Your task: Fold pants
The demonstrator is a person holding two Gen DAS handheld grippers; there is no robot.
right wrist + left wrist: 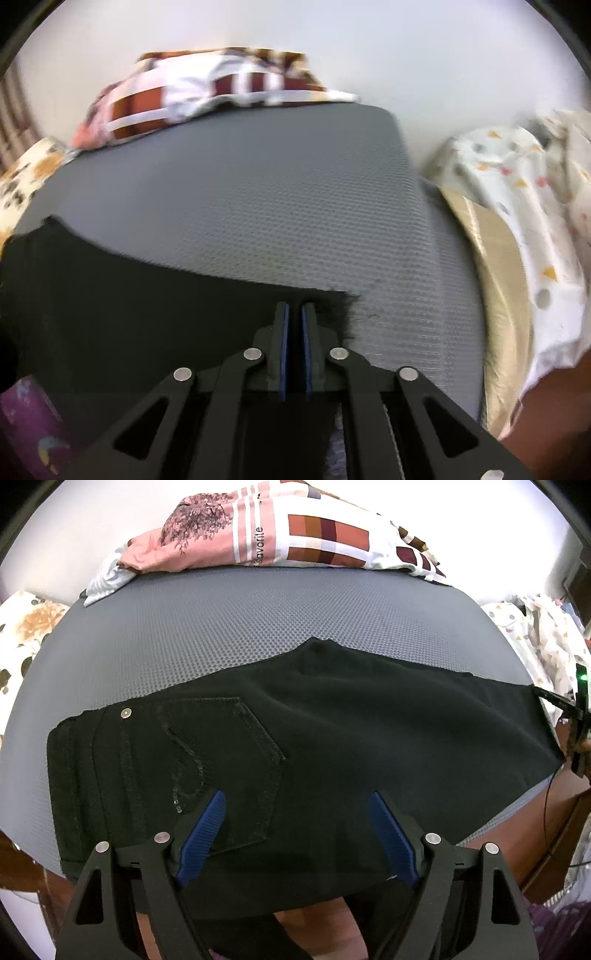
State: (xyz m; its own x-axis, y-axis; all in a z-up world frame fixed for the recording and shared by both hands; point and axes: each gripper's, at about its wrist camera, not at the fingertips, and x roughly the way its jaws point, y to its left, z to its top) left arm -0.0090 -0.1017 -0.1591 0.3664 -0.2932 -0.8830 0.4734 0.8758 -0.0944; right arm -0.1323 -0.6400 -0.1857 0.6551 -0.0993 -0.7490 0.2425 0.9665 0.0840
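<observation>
Black pants (332, 731) lie flat across the grey mat (258, 620), folded lengthwise, with the waistband and back pocket at the left and the leg end at the right. My left gripper (297, 799) hovers open over the seat area beside the pocket, its blue pads wide apart and not pressing the cloth. In the right wrist view the pants (147, 314) end in a frayed hem at the centre. My right gripper (295, 308) is shut on that hem, with dark cloth between its near-closed blue pads. The right gripper (554, 700) also shows at the far right of the left wrist view.
A pile of pink, white and brown checked clothes (295, 535) sits along the mat's far edge. Floral fabric (26, 627) lies off the left side, white dotted fabric (535, 206) and a beige board (495, 258) off the right. A purple sleeve (29, 424) is near the front.
</observation>
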